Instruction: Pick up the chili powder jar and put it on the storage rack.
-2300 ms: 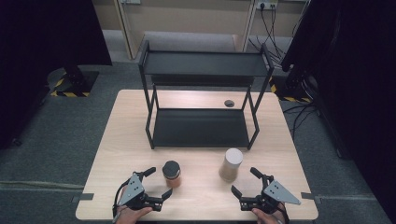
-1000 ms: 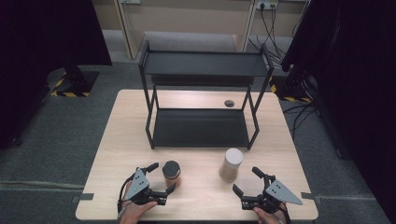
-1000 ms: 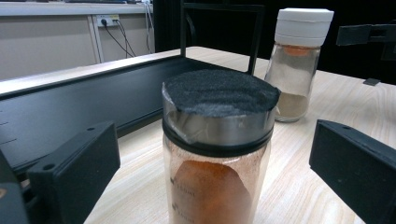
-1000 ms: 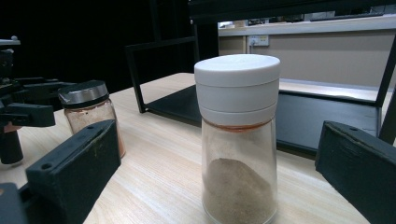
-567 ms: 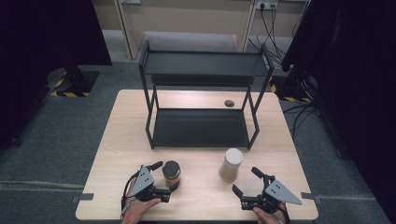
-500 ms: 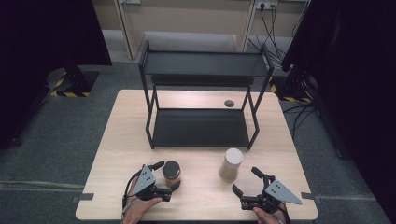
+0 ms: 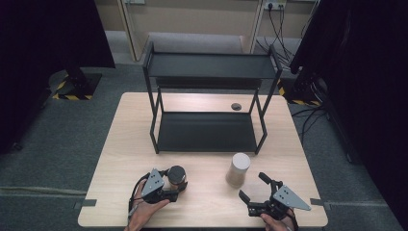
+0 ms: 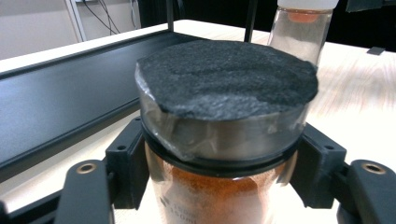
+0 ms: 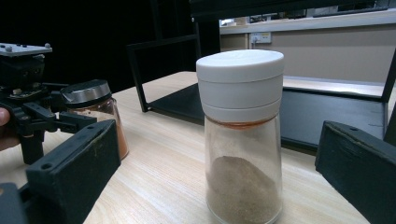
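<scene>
A glass jar of orange powder with a dark lid (image 7: 176, 174) (image 8: 224, 93) stands near the table's front left. My left gripper (image 7: 174, 182) (image 8: 219, 172) is shut on it, both pads pressed to the glass just under the lid. A taller shaker with a white cap (image 7: 238, 168) (image 9: 240, 130), holding brown powder, stands to its right. My right gripper (image 7: 251, 186) (image 9: 217, 163) is open just in front of the shaker, jaws wide and apart from it. The right gripper view also has the dark-lidded jar (image 9: 93, 107) and the left gripper (image 9: 32, 116) at the left.
A black two-tier metal rack (image 7: 207, 130) stands on the far half of the wooden table (image 7: 120, 159), its lower shelf just behind both jars. A small round black object (image 7: 235, 106) lies behind the rack. Cables and dark curtains surround the table.
My left gripper has moved right and forward up to the dark-lidded jar and closed around it. The right gripper and the shaker have stayed put.
</scene>
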### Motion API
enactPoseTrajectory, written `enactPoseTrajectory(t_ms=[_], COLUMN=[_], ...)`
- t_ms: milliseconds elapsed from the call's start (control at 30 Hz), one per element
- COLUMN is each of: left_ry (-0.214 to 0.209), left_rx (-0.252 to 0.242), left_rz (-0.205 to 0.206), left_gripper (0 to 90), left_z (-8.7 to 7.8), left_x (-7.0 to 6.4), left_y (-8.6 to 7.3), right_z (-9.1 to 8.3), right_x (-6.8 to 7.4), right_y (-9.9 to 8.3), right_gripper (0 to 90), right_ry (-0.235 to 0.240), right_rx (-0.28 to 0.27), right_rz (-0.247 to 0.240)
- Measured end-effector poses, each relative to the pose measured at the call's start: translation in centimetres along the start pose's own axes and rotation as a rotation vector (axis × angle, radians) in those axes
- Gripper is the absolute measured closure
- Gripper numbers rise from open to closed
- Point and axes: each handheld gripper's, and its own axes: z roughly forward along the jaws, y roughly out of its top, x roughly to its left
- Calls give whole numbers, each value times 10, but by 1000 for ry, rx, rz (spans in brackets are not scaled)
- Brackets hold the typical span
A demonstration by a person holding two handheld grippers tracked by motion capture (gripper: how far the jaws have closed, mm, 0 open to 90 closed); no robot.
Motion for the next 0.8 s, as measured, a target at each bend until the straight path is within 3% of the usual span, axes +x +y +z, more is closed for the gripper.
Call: enactPoseTrajectory(t_ms=[500,800], left_ry=[6,-16], left_rx=[-15,-33], left_rz=[-23,0], left_gripper=[323,323], left_z=[-4,-5], left_x=[-3,-1], left_y=[5,19], right_z=[0,0], right_x=[0,0], right_y=[0,0], right_gripper=[4,4], right_ry=[1,2], right_rx=[1,1], right_rz=[-2,-2])
